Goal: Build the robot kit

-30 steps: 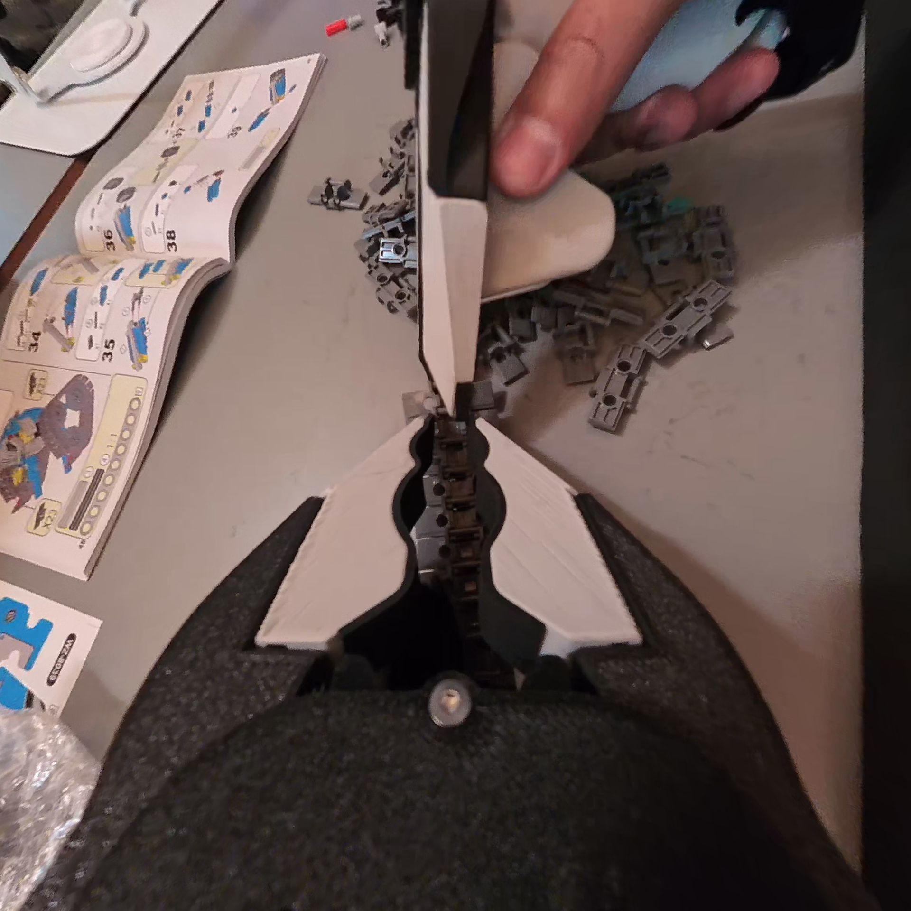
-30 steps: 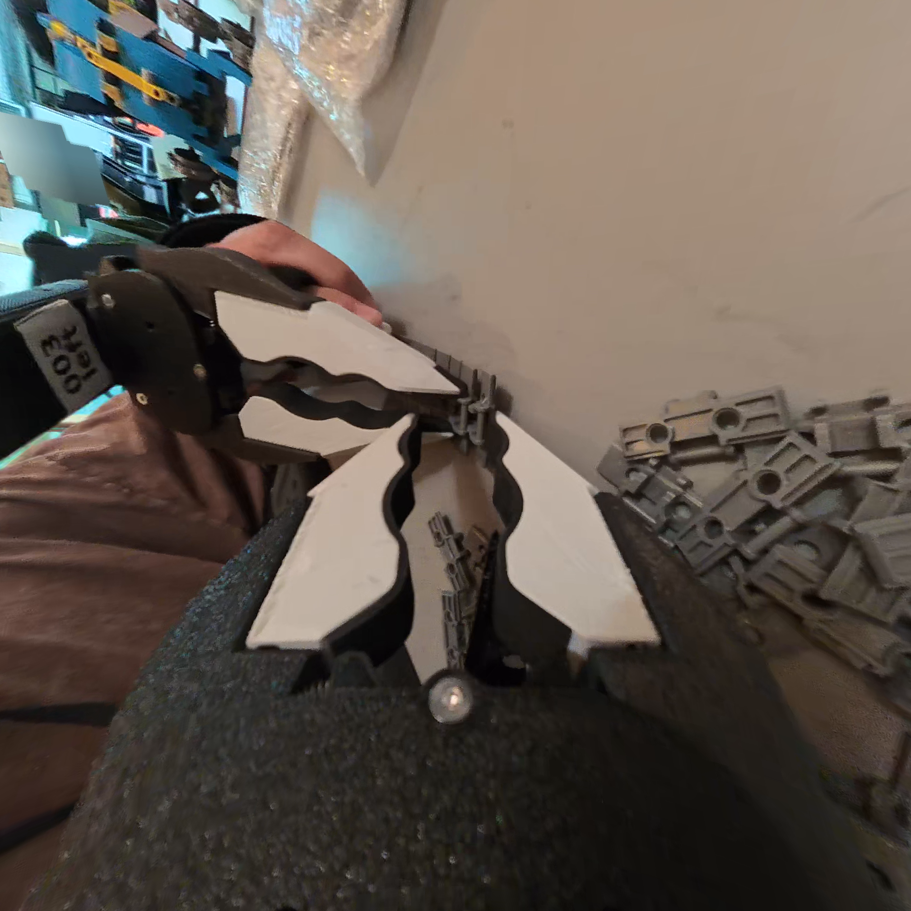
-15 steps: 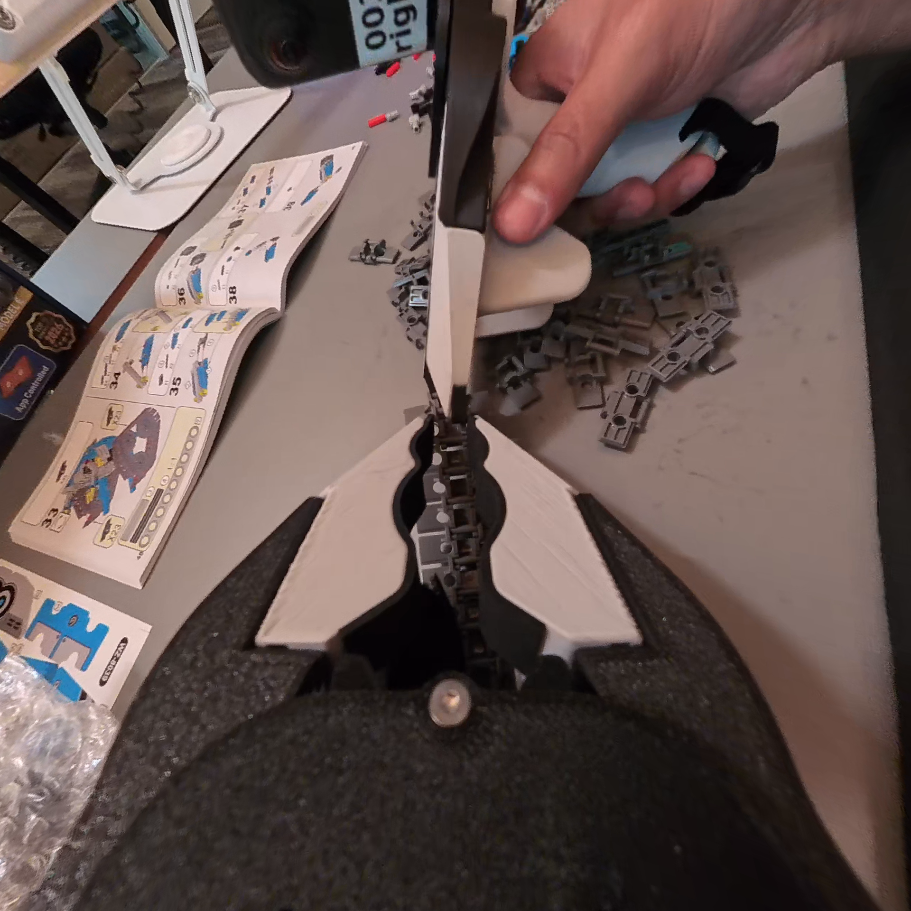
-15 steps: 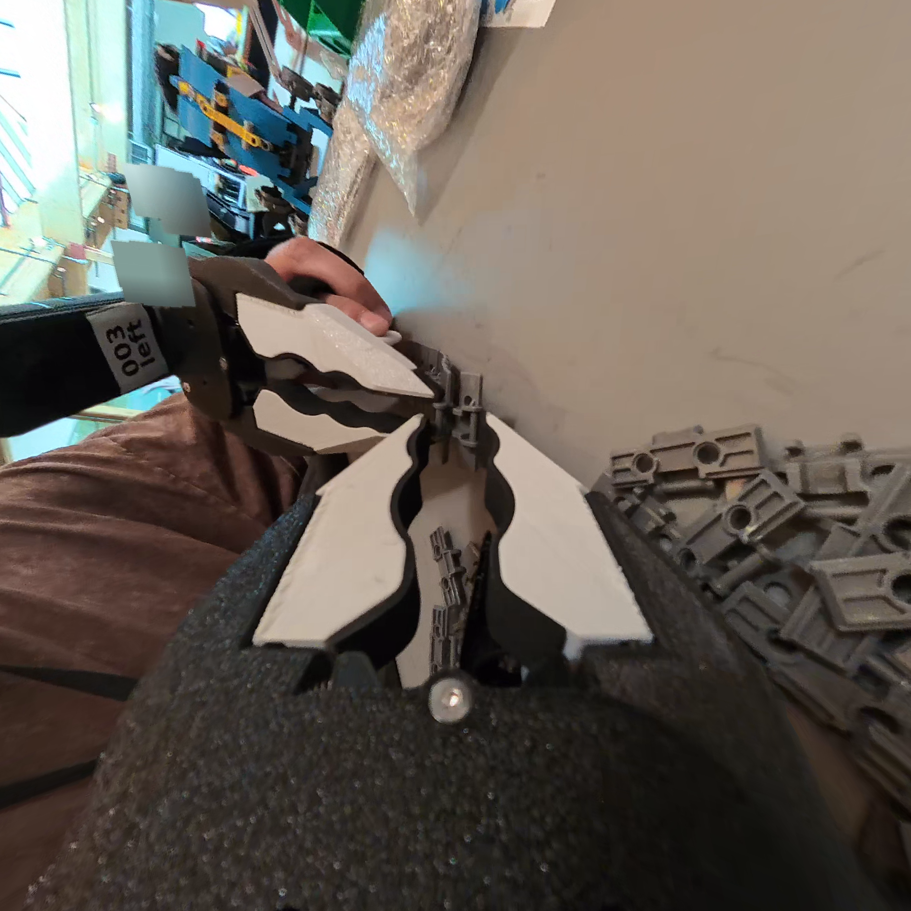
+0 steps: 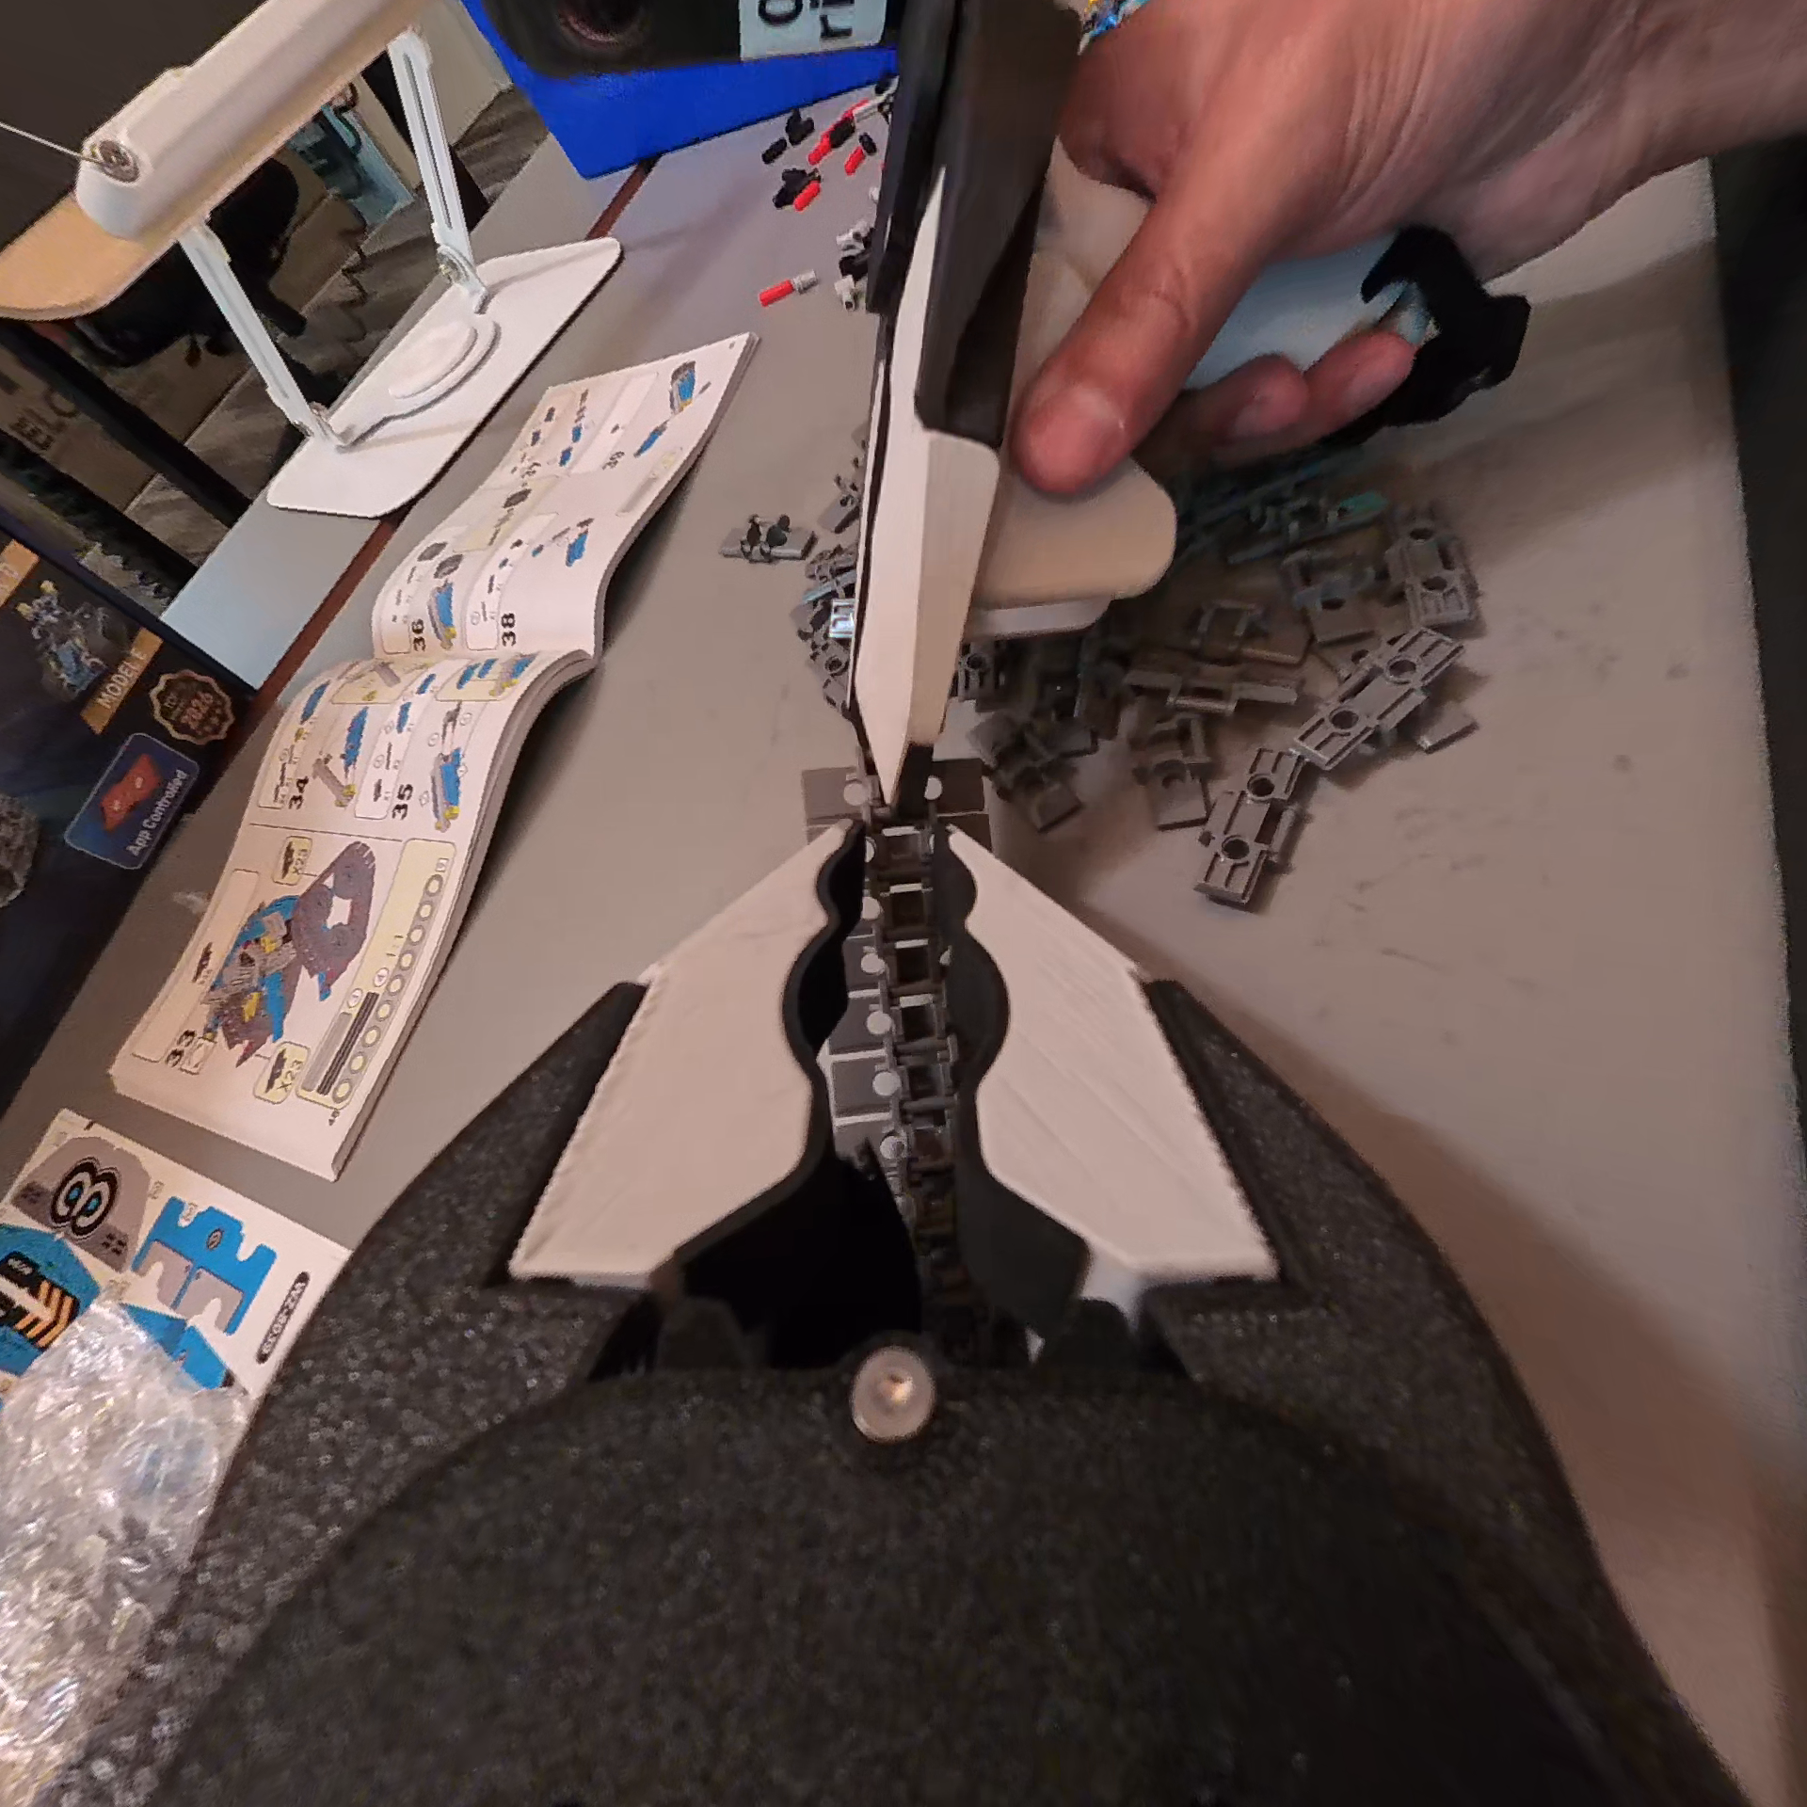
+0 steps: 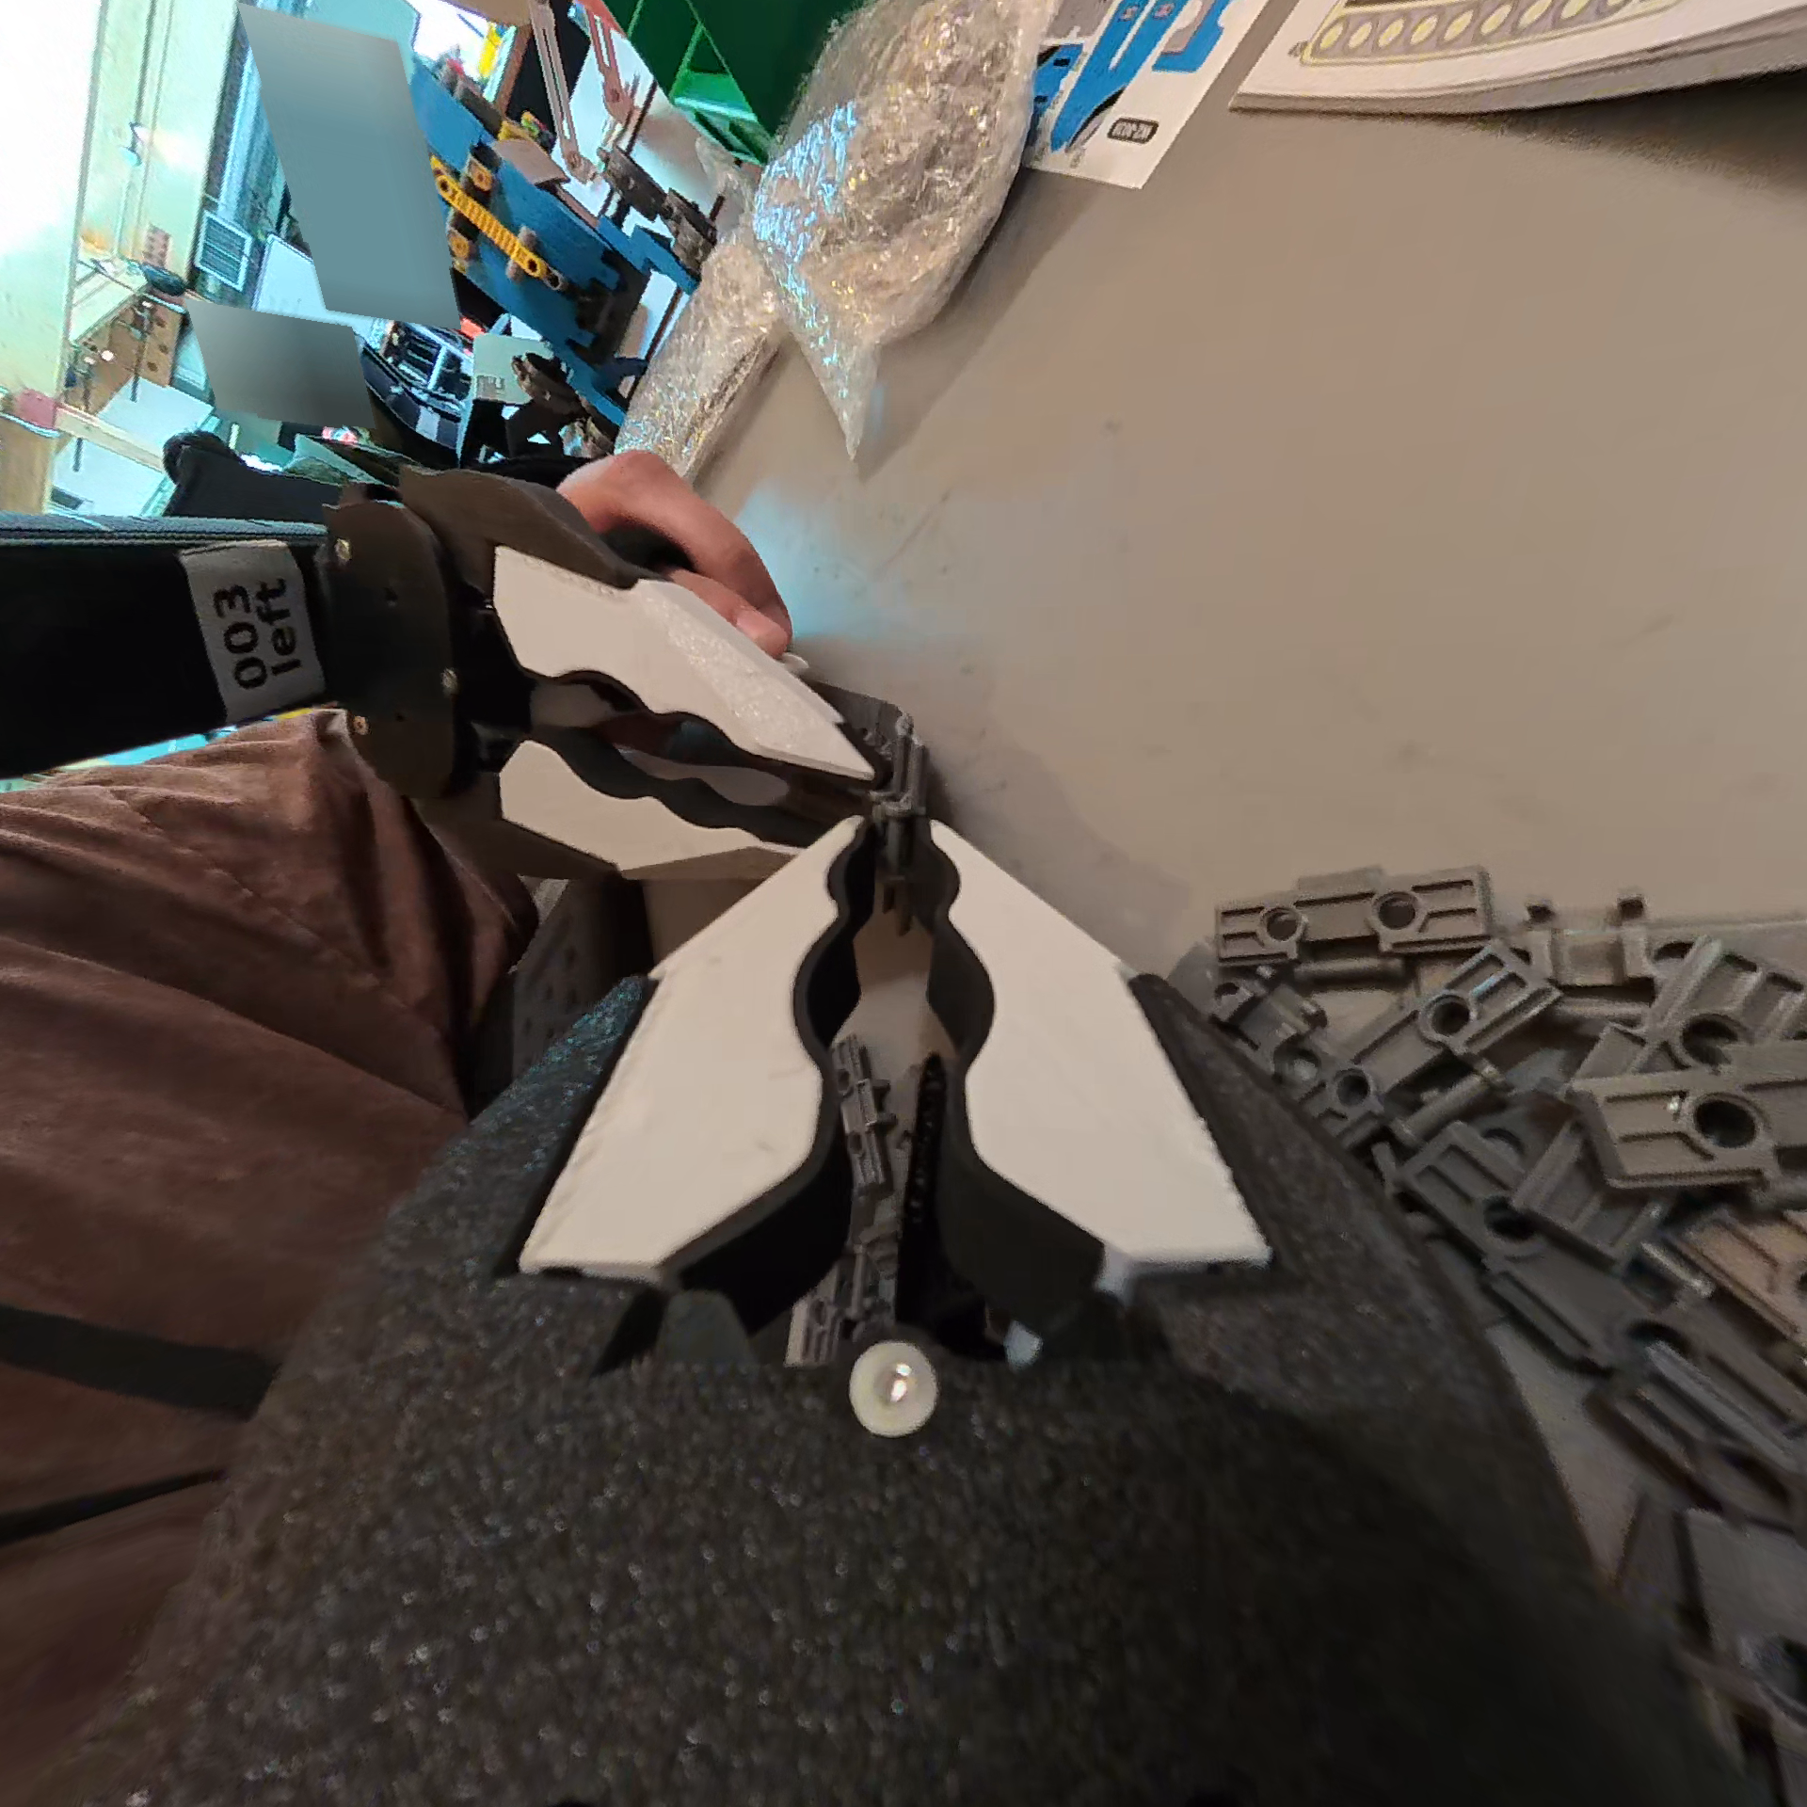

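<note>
Grey bench (image 5: 1467, 1124) strewn with loose links (image 5: 1271, 704), booklet (image 5: 391, 802), left hand-held gripper (image 5: 898, 831) clamped on track chain (image 5: 904, 988), right hand-held gripper (image 6: 895, 831) pinching its end link (image 6: 904, 782).

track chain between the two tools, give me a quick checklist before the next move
1. Left tool shut on the chain: ok.
2. Right tool shut on the end link: ok.
3. End link fully seated on the chain: cannot tell, the tips hide the joint.
4. Spare links near, on the table: ok.
5. Booklet open in view: ok.
</note>
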